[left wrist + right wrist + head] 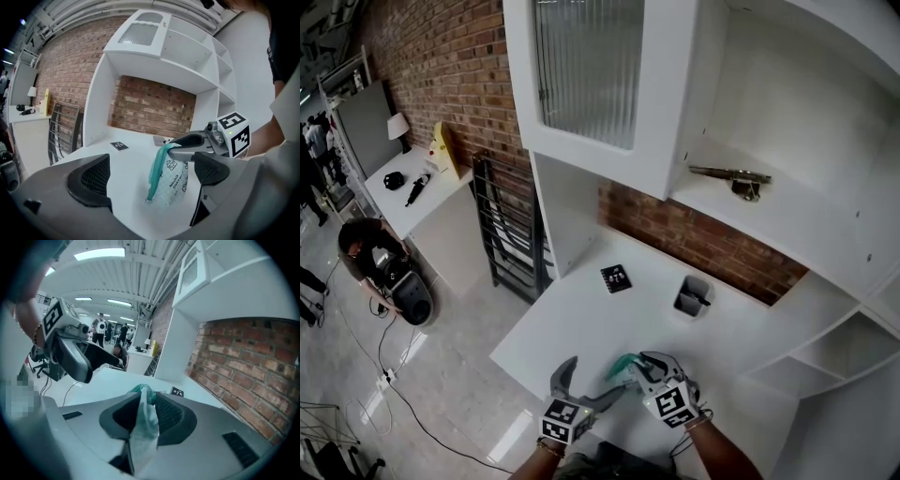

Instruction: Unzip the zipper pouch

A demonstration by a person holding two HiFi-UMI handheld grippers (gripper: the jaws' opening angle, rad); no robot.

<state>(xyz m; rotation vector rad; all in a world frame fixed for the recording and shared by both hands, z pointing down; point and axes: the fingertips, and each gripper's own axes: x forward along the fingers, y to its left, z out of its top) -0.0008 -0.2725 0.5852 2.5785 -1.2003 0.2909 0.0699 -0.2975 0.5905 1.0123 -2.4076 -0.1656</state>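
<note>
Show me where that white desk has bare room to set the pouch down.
The widest bare patch of desk lies between the black marker card and the near-left edge. A smaller one separates the card from the grey cup. The near edge is crowded: the left gripper and the right gripper, clamping the pouch, meet there.

right tongs pinching the teal zipper pouch at the near edge of the white tabletop, left tongs gaping beside it

A white table carries a small black marker card and, near it, a grey container. On the shelf above lies a metal tool.
</note>
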